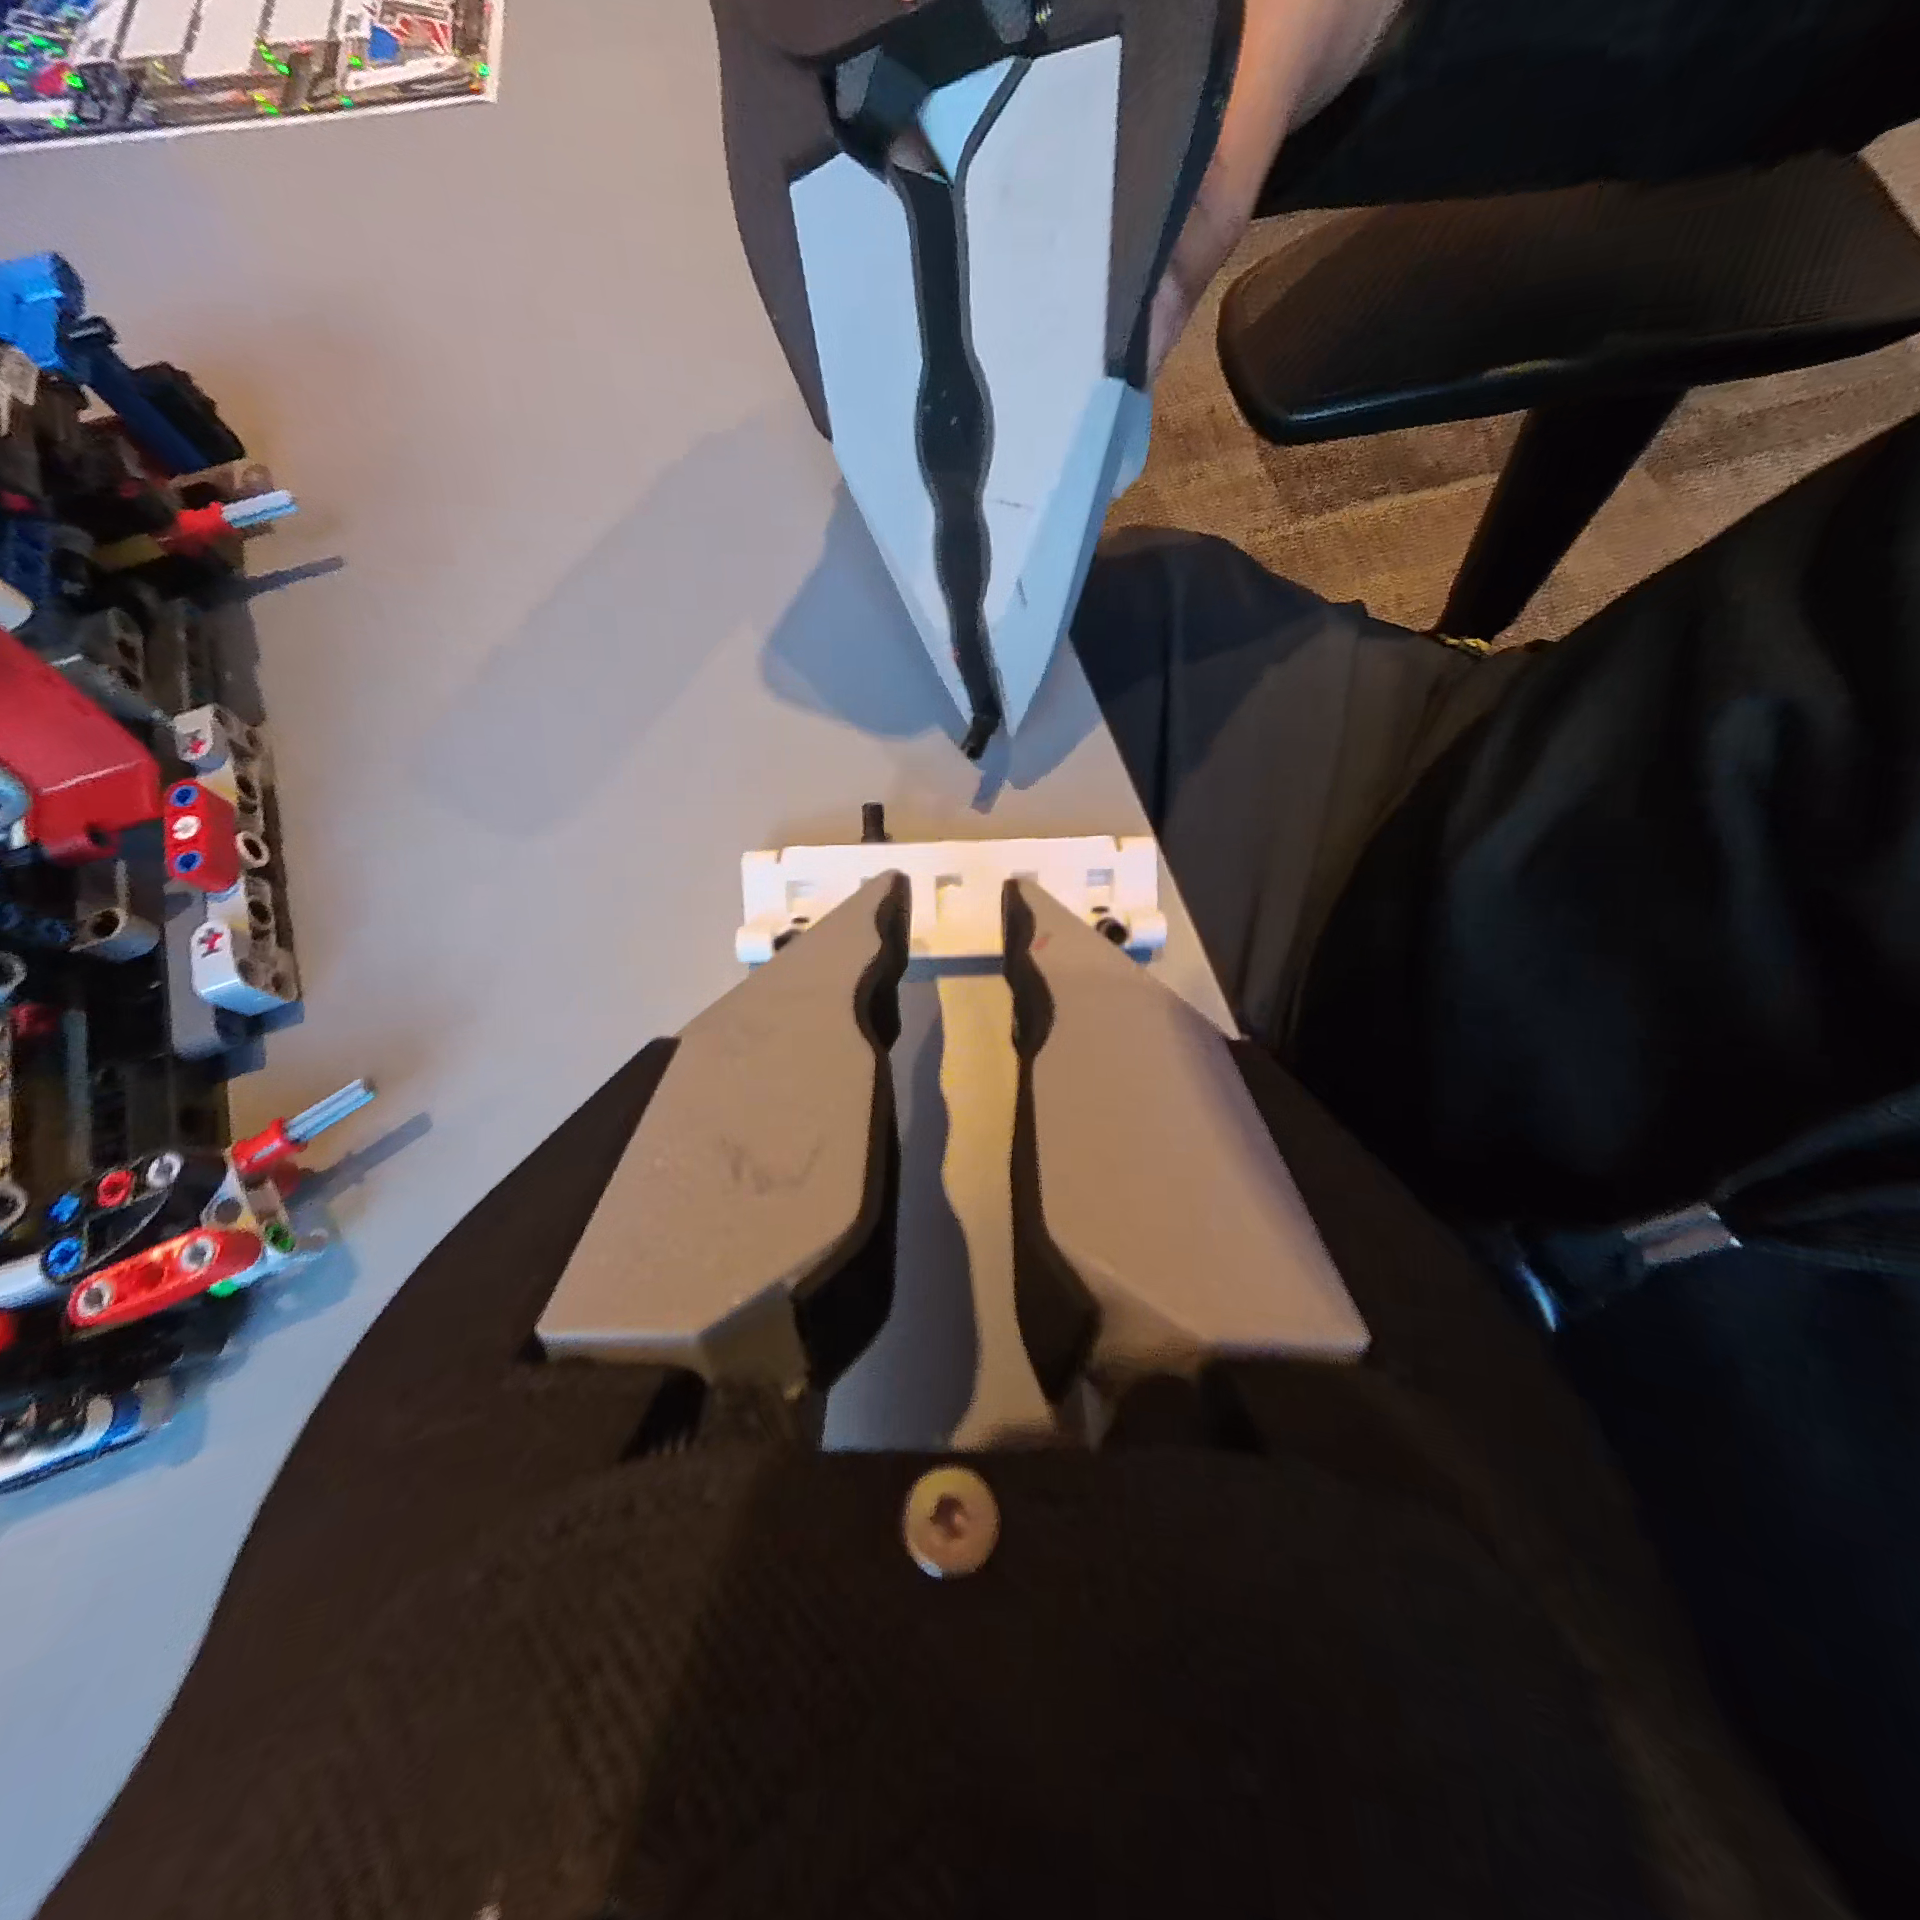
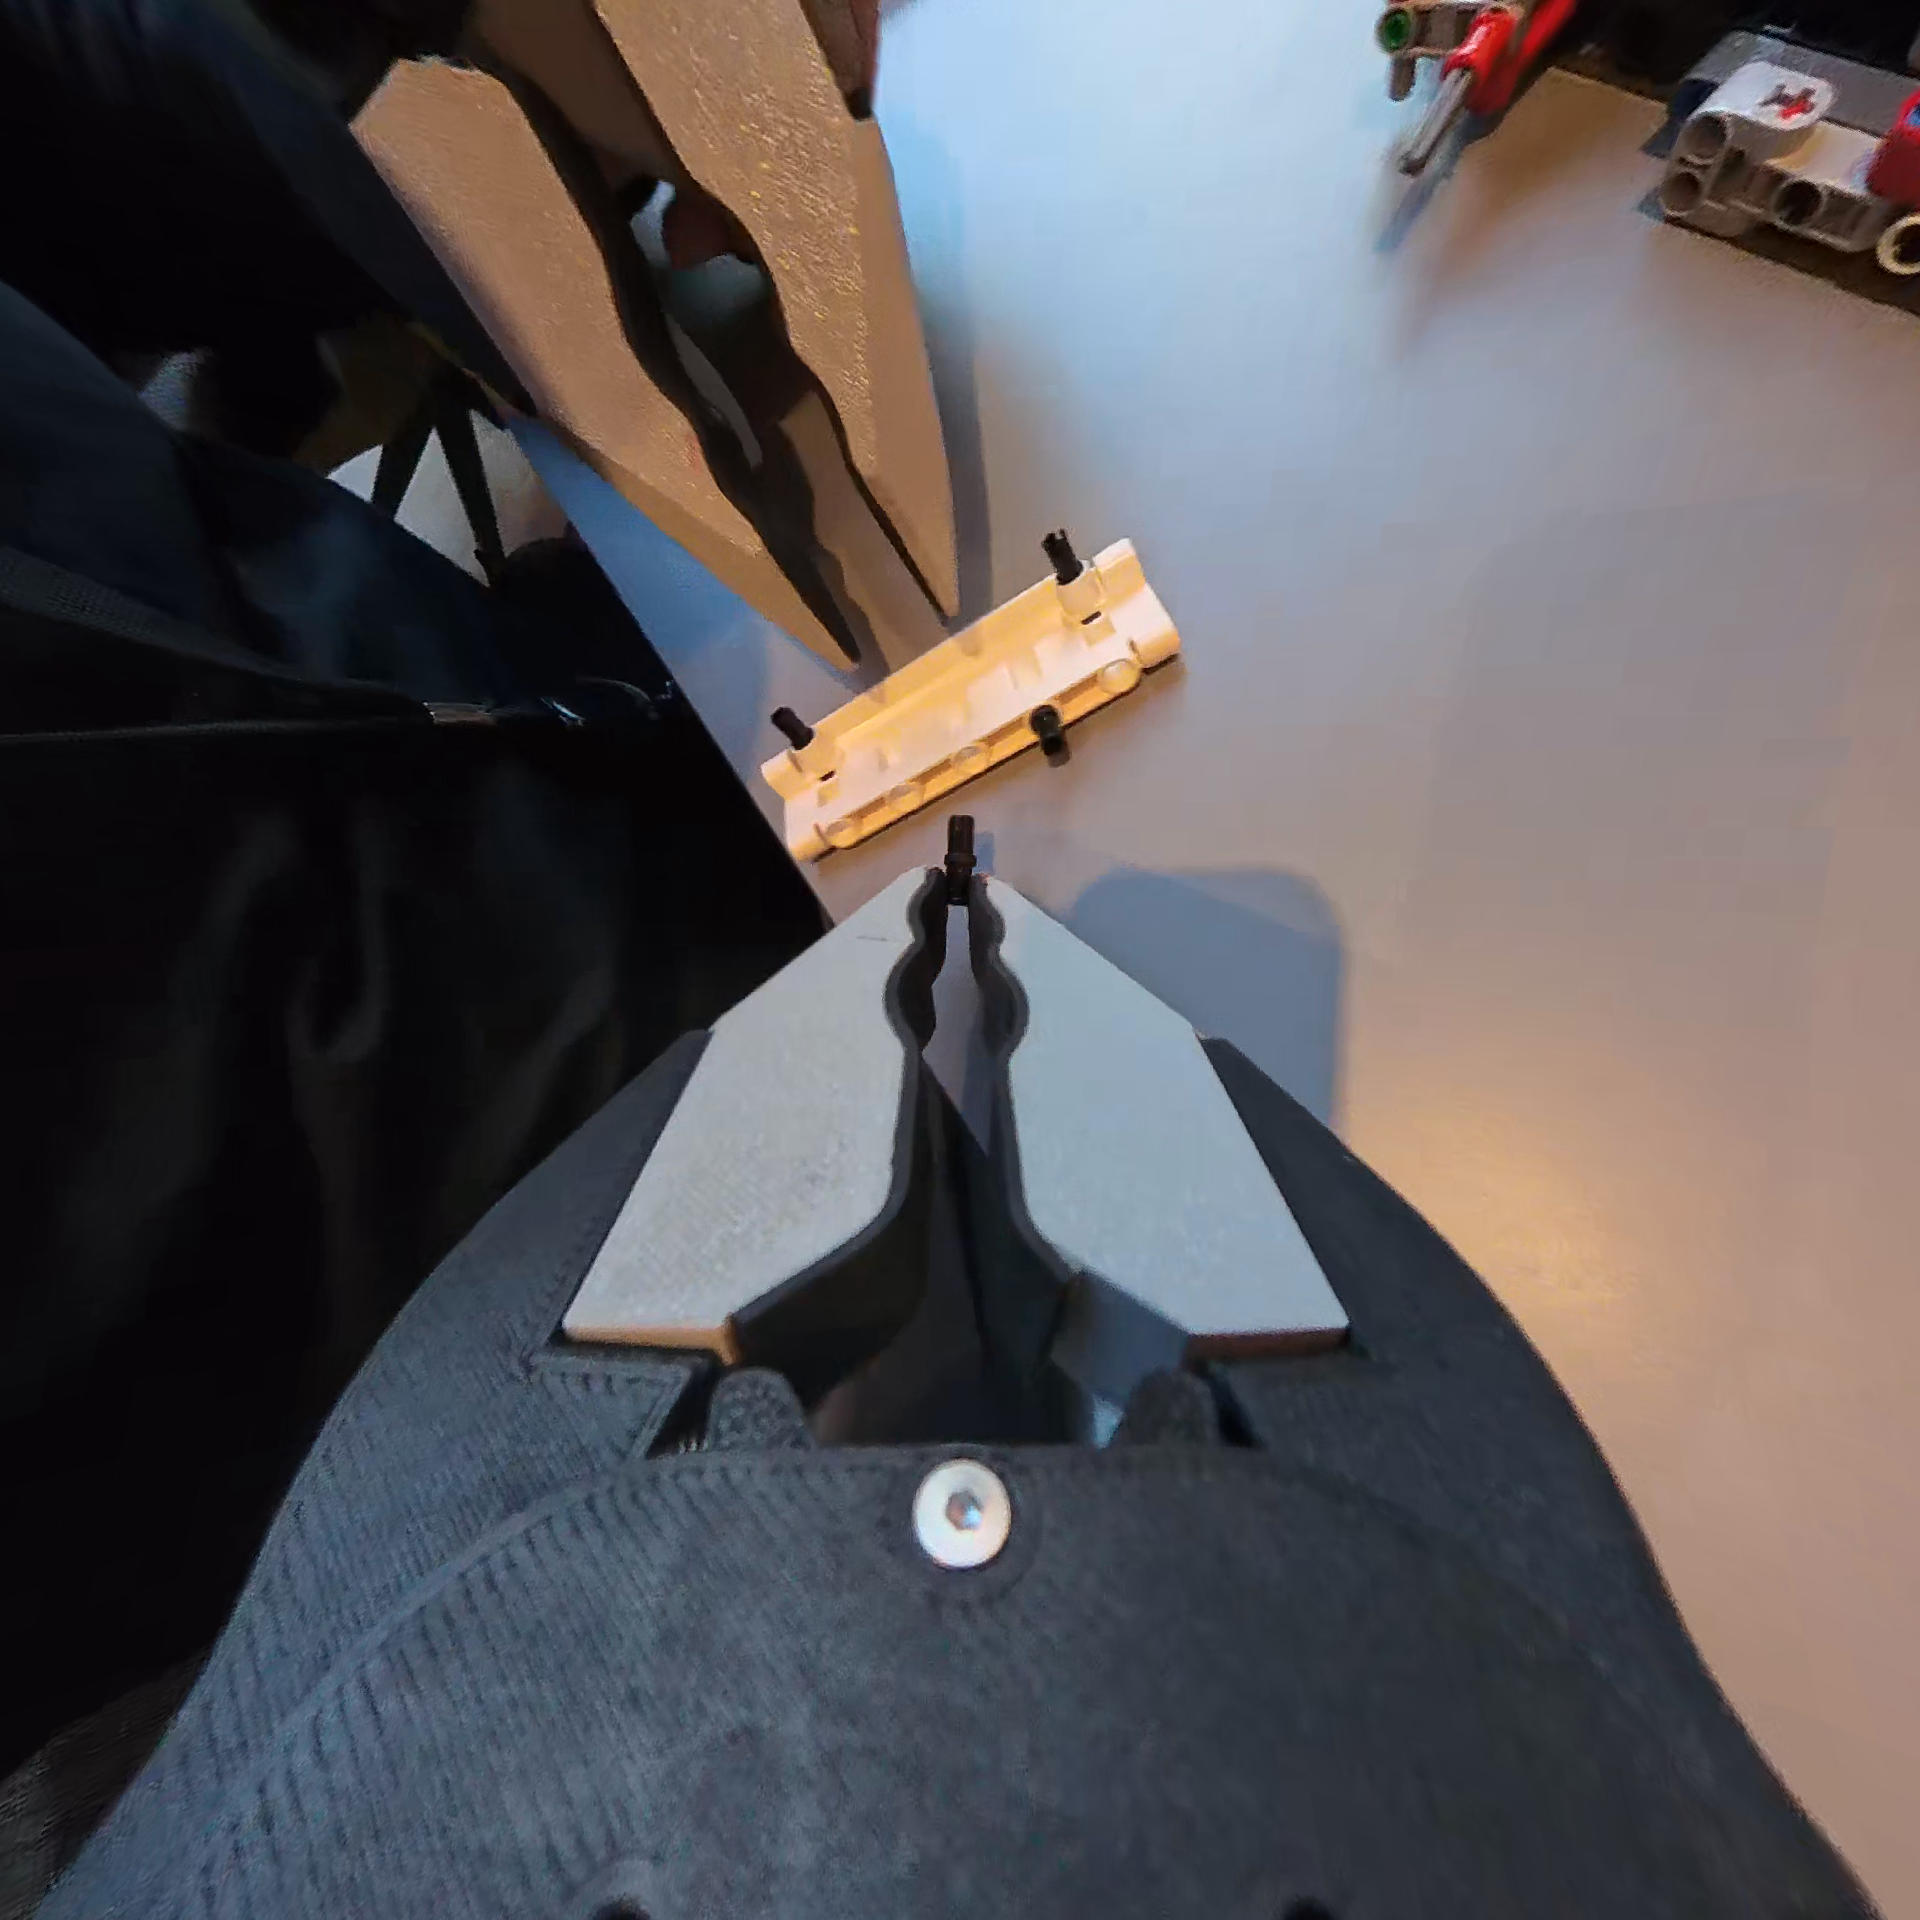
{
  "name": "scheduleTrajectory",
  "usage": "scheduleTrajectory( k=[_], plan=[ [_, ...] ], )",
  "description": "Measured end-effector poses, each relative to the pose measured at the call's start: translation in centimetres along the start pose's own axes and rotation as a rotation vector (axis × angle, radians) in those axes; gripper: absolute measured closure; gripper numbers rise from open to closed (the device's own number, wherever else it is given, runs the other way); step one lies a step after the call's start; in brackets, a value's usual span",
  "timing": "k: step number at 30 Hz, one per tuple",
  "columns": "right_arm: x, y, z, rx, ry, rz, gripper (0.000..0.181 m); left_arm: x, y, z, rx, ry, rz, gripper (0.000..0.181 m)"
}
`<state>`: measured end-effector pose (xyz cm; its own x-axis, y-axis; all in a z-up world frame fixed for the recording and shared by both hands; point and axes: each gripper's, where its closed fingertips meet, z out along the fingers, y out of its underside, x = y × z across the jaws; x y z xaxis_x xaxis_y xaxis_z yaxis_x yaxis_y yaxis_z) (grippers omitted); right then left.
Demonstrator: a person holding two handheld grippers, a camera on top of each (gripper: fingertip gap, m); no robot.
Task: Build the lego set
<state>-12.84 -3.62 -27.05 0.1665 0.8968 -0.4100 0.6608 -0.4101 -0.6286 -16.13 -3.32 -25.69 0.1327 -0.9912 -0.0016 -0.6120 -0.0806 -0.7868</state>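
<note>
Right gripper (image 2: 956,883) reaching in from the lower centre of its own view, fingers nearly closed, pinching a small black pin (image 2: 956,847) at the very tips. Left gripper (image 1: 951,883) coming up from the bottom of its view, fingers parted with a clear gap, gripping nothing, tips hovering over the white panel (image 1: 951,868). Lying flat near the table (image 2: 1455,727) edge, that white panel (image 2: 971,696), centre frame, already carrying black pins along its sides. Sitting at far left, the red, blue and black model (image 1: 114,831); printed sheet (image 1: 239,57) peeking in upper left, writing illegible.
</note>
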Motion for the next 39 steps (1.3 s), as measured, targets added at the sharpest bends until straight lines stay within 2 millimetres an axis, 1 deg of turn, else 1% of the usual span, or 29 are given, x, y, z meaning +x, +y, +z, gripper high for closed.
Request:
scheduleTrajectory(
  k=[5, 9, 14, 21, 24, 26, 28, 31, 34, 39],
  plan=[
    [-0.8, 0.6, 0.7, -0.079, -0.046, -0.016, 0.18, 0.6, 0.0, 1.3, -0.066, 0.032, 0.036, 0.17],
    [-1.1, 0.3, 1.0, -0.12, -0.075, -0.023, 0.18, 0.8, 0.4, 2.0, -0.121, 0.049, 0.057, 0.172],
    [-0.8, 0.6, 1.1, -0.18, -0.074, -0.025, 0.179, 0.7, 0.3, 2.3, -0.124, 0.045, 0.073, 0.173],
    [-0.7, 0.8, 1.0, -0.262, -0.053, -0.077, 0.18, 0.6, 0.3, 2.3, -0.108, 0.067, 0.083, 0.175],
    [-0.8, 1.0, 0.9, -0.307, -0.024, -0.11, 0.18, 0.8, 0.4, 2.2, -0.095, 0.093, 0.087, 0.18],
    [-1.0, 1.1, 0.8, -0.288, 0.003, -0.099, 0.179, 0.9, 0.4, 2.3, -0.086, 0.103, 0.108, 0.18],
    [-1.3, 1.3, 0.7, -0.232, 0.047, -0.094, 0.18, 0.9, 0.3, 2.3, -0.084, 0.125, 0.131, 0.18],
    [-1.1, 1.7, 0.5, -0.151, 0.151, -0.1, 0.18, 0.8, 0.2, 2.4, -0.094, 0.163, 0.117, 0.18],
    [-1.1, 1.7, 0.1, -0.093, 0.233, -0.11, 0.18, 1.1, 0.0, 2.5, -0.117, 0.177, 0.093, 0.166],
    [-1.2, 1.5, -0.8, -0.018, 0.29, -0.088, 0.18, 0.9, -0.7, 2.0, -0.095, 0.14, 0.109, 0.166]
  ],
)
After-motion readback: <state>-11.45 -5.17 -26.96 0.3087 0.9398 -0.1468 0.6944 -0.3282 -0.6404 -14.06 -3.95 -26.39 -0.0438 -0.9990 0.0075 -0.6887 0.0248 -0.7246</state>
